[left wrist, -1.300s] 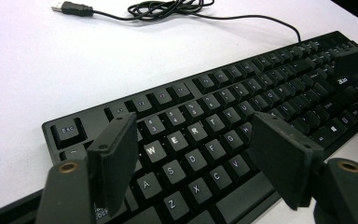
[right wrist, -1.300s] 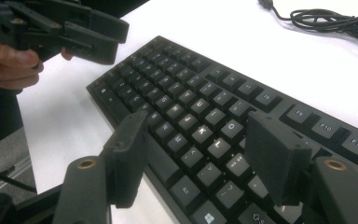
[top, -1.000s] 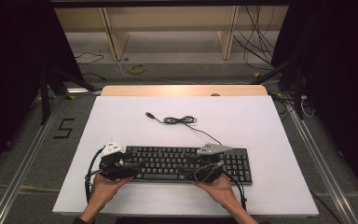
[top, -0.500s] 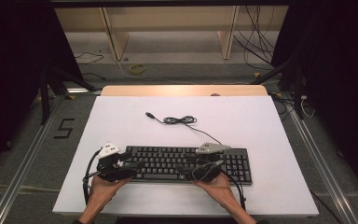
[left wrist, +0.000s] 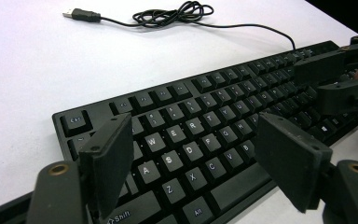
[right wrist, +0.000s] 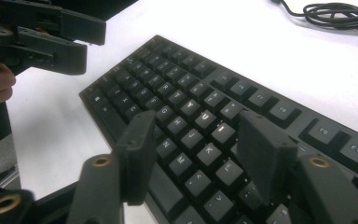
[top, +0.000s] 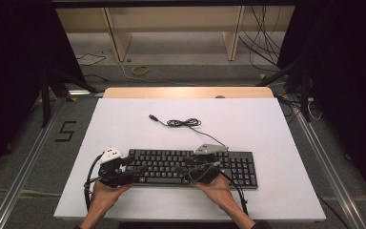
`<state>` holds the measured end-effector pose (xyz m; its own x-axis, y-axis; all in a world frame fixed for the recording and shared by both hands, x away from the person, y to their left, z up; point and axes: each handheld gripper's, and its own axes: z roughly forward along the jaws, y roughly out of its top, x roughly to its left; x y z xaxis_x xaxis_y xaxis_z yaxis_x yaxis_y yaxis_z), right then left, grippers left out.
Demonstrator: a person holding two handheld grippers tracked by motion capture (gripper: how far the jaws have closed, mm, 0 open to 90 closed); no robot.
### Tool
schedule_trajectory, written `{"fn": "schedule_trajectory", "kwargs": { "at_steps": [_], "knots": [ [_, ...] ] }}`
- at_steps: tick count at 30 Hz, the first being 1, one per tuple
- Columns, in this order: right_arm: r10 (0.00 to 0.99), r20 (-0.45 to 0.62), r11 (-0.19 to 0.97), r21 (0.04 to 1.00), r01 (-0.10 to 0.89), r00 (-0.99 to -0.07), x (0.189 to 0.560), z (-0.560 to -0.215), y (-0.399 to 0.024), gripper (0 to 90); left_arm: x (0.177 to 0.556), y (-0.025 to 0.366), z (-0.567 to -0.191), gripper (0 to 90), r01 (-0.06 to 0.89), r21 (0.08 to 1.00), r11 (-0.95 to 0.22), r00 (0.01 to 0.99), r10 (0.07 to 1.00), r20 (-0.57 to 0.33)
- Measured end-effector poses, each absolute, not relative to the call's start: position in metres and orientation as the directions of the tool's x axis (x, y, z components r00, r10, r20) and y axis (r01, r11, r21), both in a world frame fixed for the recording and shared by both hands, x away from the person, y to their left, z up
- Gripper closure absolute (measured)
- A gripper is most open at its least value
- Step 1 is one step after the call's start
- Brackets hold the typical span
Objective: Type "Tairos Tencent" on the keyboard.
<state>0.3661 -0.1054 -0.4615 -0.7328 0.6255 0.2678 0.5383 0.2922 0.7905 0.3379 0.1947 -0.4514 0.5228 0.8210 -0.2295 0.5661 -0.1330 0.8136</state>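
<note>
Near edge first: the black keyboard (top: 190, 168) lies flat on the white tabletop (top: 124, 124) at about 6 o'clock, close to the front rim, w/ both hands over its near side. Left tongs (left wrist: 200, 161) stand wide, nothing btwn the jaws, poised over the A–C keys; right tongs (right wrist: 205, 151) stand half-wide and have just been closing, jaws above the J–M area w/ no key pinched as far as I can see. Risk, in my judgement: a closing jaw could snag or pop a keycap, or a push from one side could skid the board toward the rim, since neither pair grips its body. Farther out, at 12 o'clock, the coiled cable (top: 183, 123) w/ its USB plug (top: 153, 117) lies loose; dragging the board could pull it taut. Hard to tell: whether any jaw tip touches a key; the keyboard's front edge is cut off in both gripper views.
</note>
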Motion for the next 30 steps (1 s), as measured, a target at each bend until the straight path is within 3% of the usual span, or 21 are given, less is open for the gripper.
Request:
{"fn": "schedule_trajectory", "kwargs": {
  "at_steps": [16,30],
  "knots": [
    [0.650,0.257,0.319,0.761,0.564,-0.715,0.378,-0.464,-0.095,75.4,0.333,0.196,-0.451,26.9,0.561,0.817,-0.134,0.524,0.821,-0.225],
    [0.668,0.238,0.344,0.741,0.576,-0.705,0.387,-0.468,-0.097,90.0,0.330,0.197,-0.451,26.8,0.561,0.817,-0.131,0.522,0.823,-0.226]
  ]
}}
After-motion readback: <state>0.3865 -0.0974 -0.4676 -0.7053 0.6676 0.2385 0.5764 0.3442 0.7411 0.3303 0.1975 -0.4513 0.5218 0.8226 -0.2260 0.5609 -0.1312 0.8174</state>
